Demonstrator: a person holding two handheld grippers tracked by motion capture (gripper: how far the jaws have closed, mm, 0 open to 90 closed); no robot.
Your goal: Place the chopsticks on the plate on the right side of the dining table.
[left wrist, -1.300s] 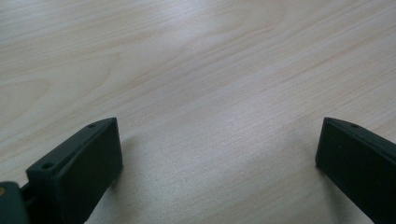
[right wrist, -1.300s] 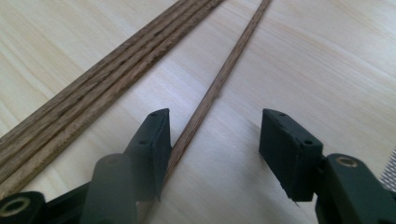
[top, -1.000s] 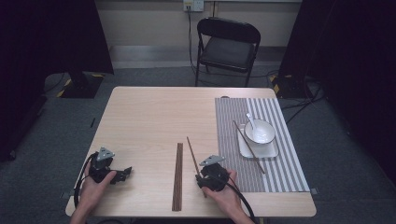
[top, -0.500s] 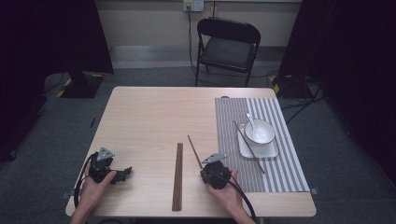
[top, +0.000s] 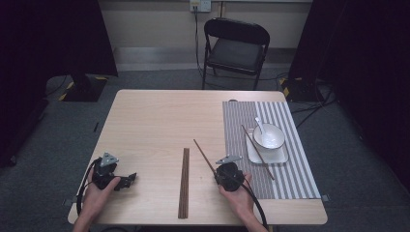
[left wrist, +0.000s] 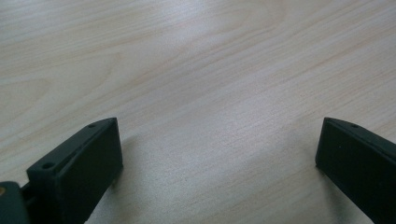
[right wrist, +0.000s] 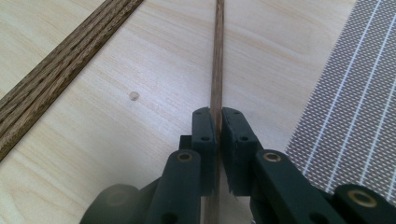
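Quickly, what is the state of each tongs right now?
Left tongs: open, holding nothing.
Right tongs: closed on a single chopstick.

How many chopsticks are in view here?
4: a clamped chopstick in the right tongs, a slanting chopstick across the plate on the striped mat, and apparently paired chopsticks tight together mid-table; that bundle could hide more.

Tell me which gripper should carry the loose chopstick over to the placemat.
Right. The right gripper is already shut on the chopstick, beside the placemat. The left gripper sits open at the table's far side.
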